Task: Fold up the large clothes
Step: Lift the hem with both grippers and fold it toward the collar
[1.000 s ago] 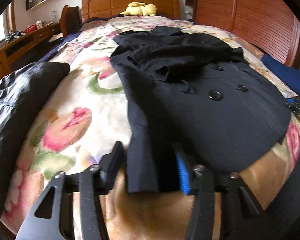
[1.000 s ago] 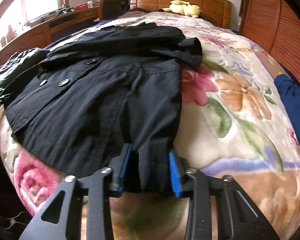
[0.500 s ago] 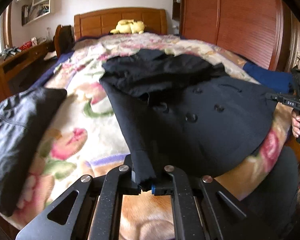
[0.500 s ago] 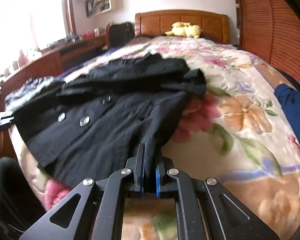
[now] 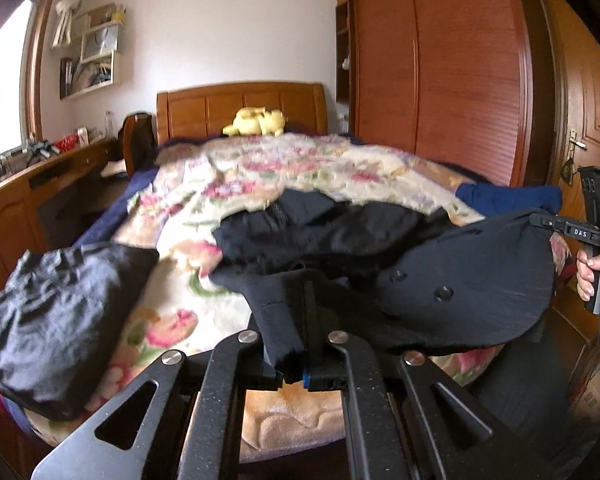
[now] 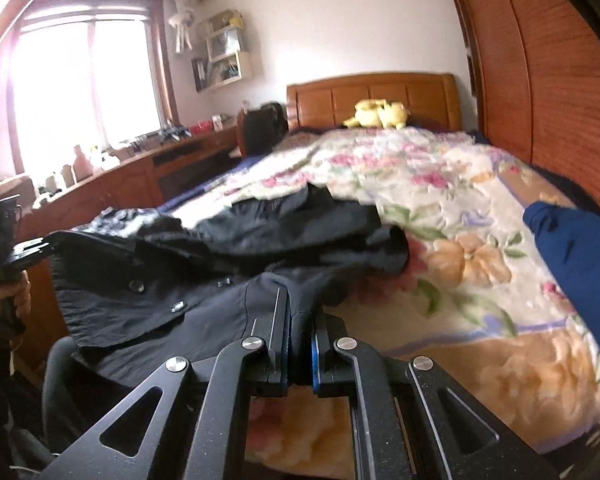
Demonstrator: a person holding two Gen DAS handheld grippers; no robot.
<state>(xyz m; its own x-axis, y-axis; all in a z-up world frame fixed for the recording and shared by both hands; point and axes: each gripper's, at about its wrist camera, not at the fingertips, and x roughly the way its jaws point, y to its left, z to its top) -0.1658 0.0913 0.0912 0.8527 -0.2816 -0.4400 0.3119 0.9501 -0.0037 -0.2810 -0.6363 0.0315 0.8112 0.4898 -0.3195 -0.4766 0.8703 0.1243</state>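
A large black buttoned coat [image 5: 452, 280] lies on the floral bed cover [image 5: 260, 176]; its hem end is raised off the bed. My left gripper [image 5: 296, 344] is shut on one hem corner of the coat. My right gripper [image 6: 300, 344] is shut on the other hem corner of the coat [image 6: 172, 304]. The right gripper also shows at the right edge of the left wrist view [image 5: 580, 232], and the left gripper at the left edge of the right wrist view [image 6: 16, 248]. The collar end still rests bunched on the bed.
A second dark garment [image 5: 56, 316] lies on the bed's left side. A blue folded item [image 6: 576, 264] lies on the right side. A yellow plush toy [image 5: 256, 120] sits at the headboard. A wooden desk [image 6: 112, 176] runs along the left, a wardrobe [image 5: 440, 64] along the right.
Both grippers closed on the coat's hem corners, then lifted them up off the bed. The cameras rose and tilted up, so the coat's lower half now hangs raised between the two grippers.
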